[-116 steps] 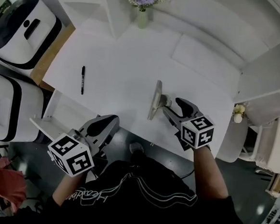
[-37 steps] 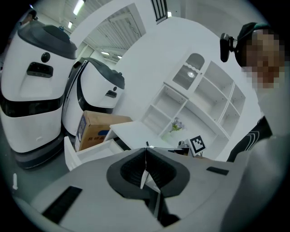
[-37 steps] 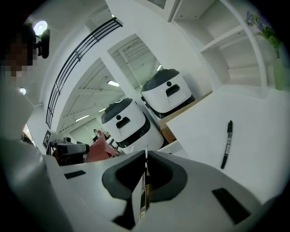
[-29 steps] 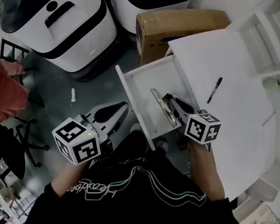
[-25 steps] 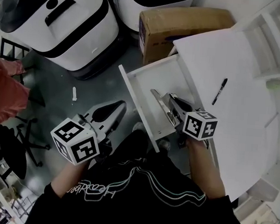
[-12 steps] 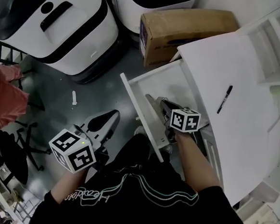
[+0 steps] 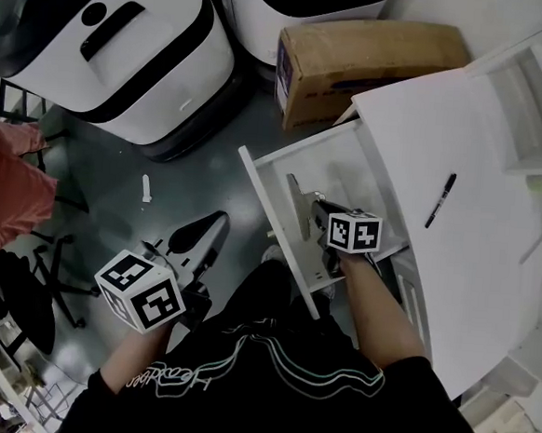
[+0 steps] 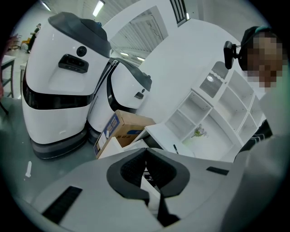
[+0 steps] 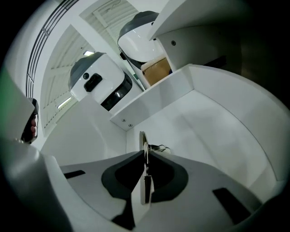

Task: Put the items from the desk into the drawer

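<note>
White desk [image 7: 477, 274] carries a drawer [image 7: 336, 165] pulled out from its left edge. A thin board [image 7: 297, 204] stands on edge inside the drawer near the front wall, with the right tongs [image 7: 318, 211] clenched on its near end. It looks stiff, light and slick, best pinched across its flat faces. A pen [image 7: 440, 200] lies near the desk's left edge. The left tongs [image 7: 199, 238] are clenched on nothing, above the floor.
</note>
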Tool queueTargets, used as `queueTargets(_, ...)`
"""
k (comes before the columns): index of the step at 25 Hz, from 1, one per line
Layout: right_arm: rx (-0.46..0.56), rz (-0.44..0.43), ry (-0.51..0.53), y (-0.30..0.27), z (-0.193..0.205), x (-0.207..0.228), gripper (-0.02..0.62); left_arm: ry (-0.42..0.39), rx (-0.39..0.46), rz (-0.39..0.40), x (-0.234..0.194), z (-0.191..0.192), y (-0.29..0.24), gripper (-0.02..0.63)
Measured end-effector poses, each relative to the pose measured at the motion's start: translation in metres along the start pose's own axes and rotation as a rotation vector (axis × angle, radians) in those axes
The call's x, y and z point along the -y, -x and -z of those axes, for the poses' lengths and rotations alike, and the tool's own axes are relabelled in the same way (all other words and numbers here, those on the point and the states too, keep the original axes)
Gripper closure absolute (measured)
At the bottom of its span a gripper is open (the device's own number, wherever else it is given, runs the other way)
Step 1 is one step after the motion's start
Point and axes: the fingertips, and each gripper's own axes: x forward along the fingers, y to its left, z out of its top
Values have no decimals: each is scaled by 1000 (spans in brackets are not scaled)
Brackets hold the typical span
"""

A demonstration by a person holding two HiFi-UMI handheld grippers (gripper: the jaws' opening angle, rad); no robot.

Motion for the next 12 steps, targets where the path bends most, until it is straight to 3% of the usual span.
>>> queueTargets(6, -41, 45, 19, 2, -2, -2, 526, -7, 0, 11, 8, -6, -1, 586)
queueTargets(8, -37, 44, 24, 6, -4, -2, 414, -11, 0, 14, 12, -6, -4, 586)
queueTargets(12, 4, 25, 48, 27, -11, -10, 390, -22, 3, 22, 26, -6, -8, 586)
